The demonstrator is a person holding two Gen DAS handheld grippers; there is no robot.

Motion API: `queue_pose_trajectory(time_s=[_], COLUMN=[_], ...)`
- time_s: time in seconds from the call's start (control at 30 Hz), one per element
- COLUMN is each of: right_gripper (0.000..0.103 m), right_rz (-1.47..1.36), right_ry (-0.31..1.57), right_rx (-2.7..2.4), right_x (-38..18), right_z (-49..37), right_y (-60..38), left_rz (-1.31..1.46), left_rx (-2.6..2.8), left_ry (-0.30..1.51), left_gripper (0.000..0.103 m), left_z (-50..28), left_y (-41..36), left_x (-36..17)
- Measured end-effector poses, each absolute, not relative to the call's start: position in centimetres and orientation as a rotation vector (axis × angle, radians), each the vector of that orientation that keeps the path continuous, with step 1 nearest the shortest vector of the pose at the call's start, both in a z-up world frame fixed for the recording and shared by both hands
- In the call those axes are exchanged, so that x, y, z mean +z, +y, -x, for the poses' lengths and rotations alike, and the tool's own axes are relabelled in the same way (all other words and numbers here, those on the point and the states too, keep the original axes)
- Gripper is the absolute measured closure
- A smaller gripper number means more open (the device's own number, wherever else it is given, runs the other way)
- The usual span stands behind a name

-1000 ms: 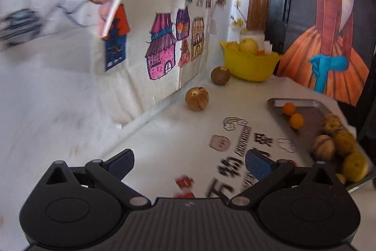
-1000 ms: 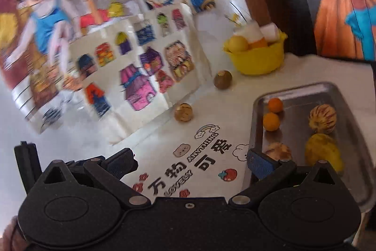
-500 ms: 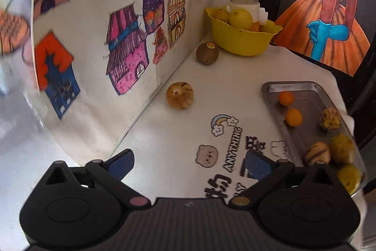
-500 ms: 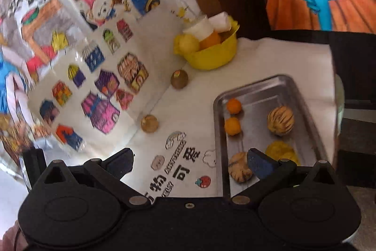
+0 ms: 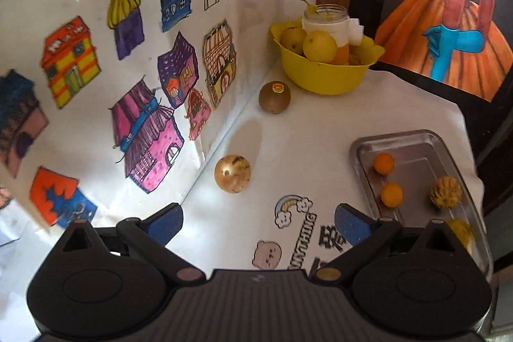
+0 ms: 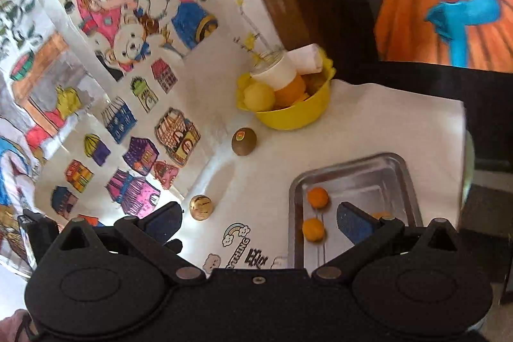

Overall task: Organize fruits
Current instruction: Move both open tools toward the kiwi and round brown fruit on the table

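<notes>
A tan striped fruit (image 5: 232,172) lies loose on the white tablecloth (image 5: 304,143) near the drawing-covered wall, with a brown kiwi (image 5: 274,97) beyond it. At the back stands a yellow bowl (image 5: 323,69) heaped with yellow and orange fruit. A metal tray (image 5: 413,146) on the right holds two small oranges (image 5: 383,163) and a wrinkled fruit (image 5: 446,196). My left gripper (image 5: 258,221) is open and empty, above the table short of the striped fruit. My right gripper (image 6: 258,221) is open and empty too, high over the tray (image 6: 368,172); the striped fruit (image 6: 201,207) and kiwi (image 6: 244,141) show there.
A glass jar (image 5: 325,21) with a yellow flower sprig sits in the bowl. Children's drawings (image 5: 144,124) cover the wall along the table's left side. A dark door with a painted orange dress (image 5: 449,47) stands behind. The tablecloth's right edge drops off past the tray.
Both grippers have risen and tilted down toward the table, so the fruit and tray look smaller and farther. Nothing on the table has moved; both grippers stay open.
</notes>
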State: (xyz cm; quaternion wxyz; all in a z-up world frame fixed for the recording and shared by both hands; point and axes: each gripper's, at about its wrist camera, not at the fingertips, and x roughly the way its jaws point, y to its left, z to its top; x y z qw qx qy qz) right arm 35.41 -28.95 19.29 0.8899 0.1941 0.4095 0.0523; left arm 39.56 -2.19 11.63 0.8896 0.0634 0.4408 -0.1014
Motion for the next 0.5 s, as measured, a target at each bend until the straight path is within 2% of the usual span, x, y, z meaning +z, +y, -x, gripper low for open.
queue_pose_trajectory(time_s=[0.5], right_gripper=[0.001], right_rz=[-0.238], right_ry=[0.888], right_rx=[0.311], right_x=[7.4], right_z=[-52.9], right_y=[-23.2], left_rz=[-0.137], left_rx=[-0.145], left_ry=[0.937], left_gripper=[0.001], left_z=[-46.2], left_y=[-2.8], left_x=[2.1])
